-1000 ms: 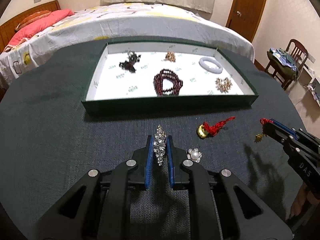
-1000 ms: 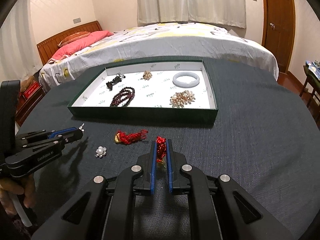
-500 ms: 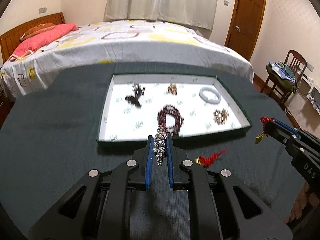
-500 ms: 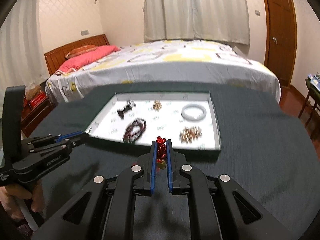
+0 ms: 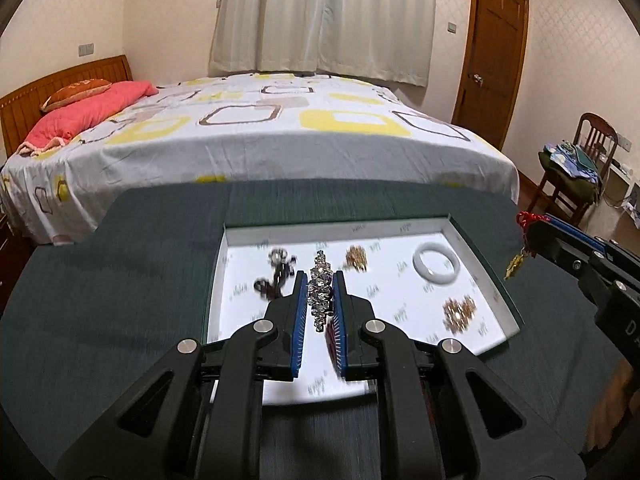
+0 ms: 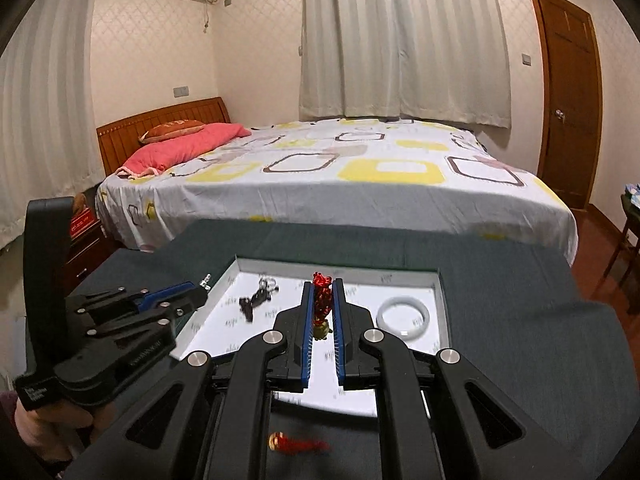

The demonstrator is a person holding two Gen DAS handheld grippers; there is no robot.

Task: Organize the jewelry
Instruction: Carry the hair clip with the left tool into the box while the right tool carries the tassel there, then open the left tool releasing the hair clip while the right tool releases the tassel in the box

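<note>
Dark tablecloth (image 5: 120, 300), tray (image 5: 492, 276), jewelry-clamping grippers above.

Home bedroom: bed (image 5: 256, 136), curtains (image 6: 404, 40).

Warm, dim indoor light; motion blur smears the tray (image 5: 496, 280), and fisheye distortion bends the dark-cornered edges.

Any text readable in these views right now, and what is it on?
"D": white letter on the right tongs body, rest cut off at the picture's edge.
Print on the side of the left tongs: blurred, unreadable.
Green marks on the tray liner: too blurred to read.
</note>
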